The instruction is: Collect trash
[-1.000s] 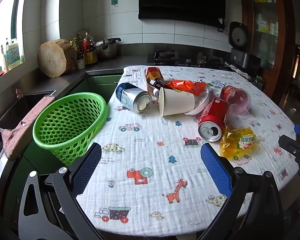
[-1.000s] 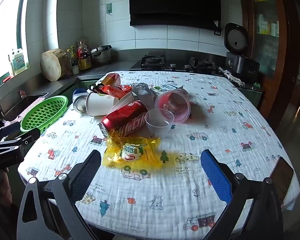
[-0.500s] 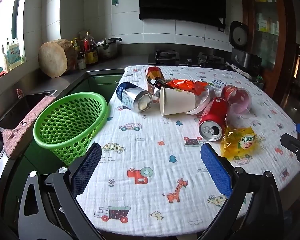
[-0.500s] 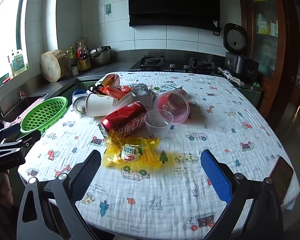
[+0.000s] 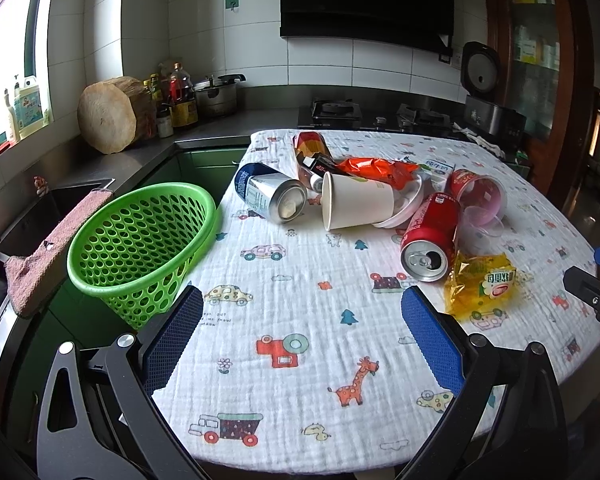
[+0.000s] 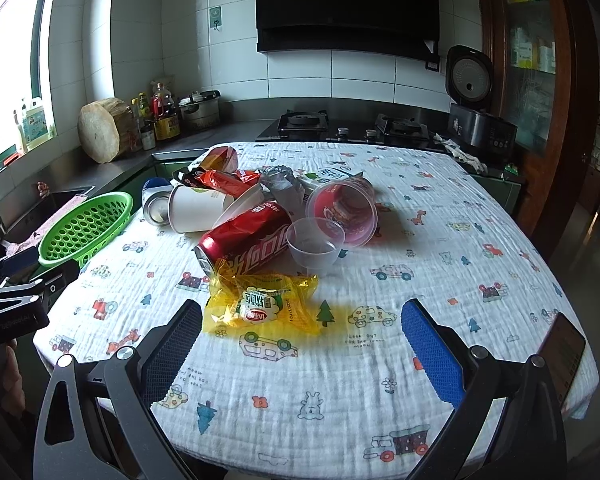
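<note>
**Litter heaped on the counter, both grippers empty**

From the left wrist view, the green basket sits at the left edge of the cloth-covered counter, tilted, with a pink rag just beside it over the sink edge. Right of it lies a blue can on its side, then a white paper cup tipped over against a white lid, an orange wrapper behind them, a red can with its opened top facing the camera, and a yellow wrapper touching it. The left gripper has its jaws released, well apart, holding nothing. Only this view shows the blue can's full side and the basket's inside.

The right wrist view shows the basket far left and flatter. It reveals what the other view barely shows: a small clear cup lying against the red can, a red-tinted plastic tub on its side behind it, crumpled foil, and a phone at the counter's right edge. The yellow wrapper lies nearest. The right gripper also has its jaws released and empty.
</note>
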